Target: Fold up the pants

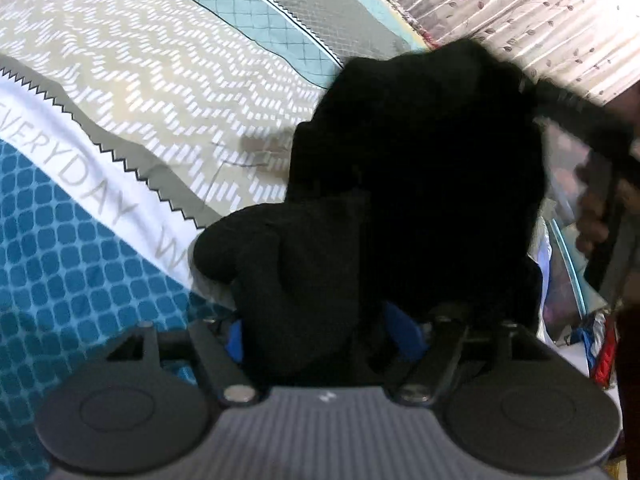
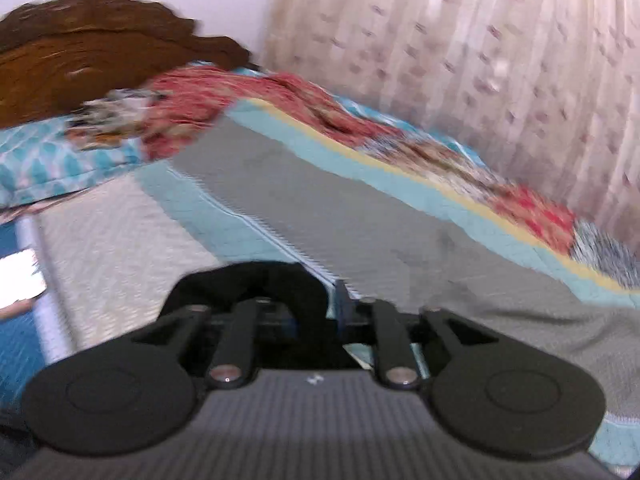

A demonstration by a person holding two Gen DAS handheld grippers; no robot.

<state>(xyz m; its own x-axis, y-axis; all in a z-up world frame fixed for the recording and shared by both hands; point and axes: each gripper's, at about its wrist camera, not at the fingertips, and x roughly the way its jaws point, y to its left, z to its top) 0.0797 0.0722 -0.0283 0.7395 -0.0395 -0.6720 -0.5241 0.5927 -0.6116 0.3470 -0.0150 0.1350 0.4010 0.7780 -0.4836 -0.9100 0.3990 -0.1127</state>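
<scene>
- The left gripper [image 1: 324, 336] pointed down at a slant over the bed, its two blue pads [image 1: 236, 340] set apart with black cloth bunched in the gap.
- Whether those pads pressed on the cloth could not be told; the fabric hid most of both pads.
- The black pants [image 1: 420, 184] lay as one dark heap on the patterned bedsheet [image 1: 132, 92], reaching from the left gripper's jaws up toward the far edge of the bed.
- A blurred strip of the same black cloth [image 1: 580, 120] stretched off to the right in the left wrist view.
- The right gripper [image 2: 316, 312] pointed at a shallower slant across the bed toward the curtain [image 2: 460, 60], the whole view smeared by motion.
- Its fingers stood apart; a fold of black cloth [image 2: 248, 280] sat at the left finger, and whether it was pinched could not be told.
- Counted: one pair of pants, two grippers, one carved wooden headboard [image 2: 92, 56], one red patterned cloth [image 2: 256, 96] along the far side of the bed, one blue-and-white pillow [image 2: 52, 152].
</scene>
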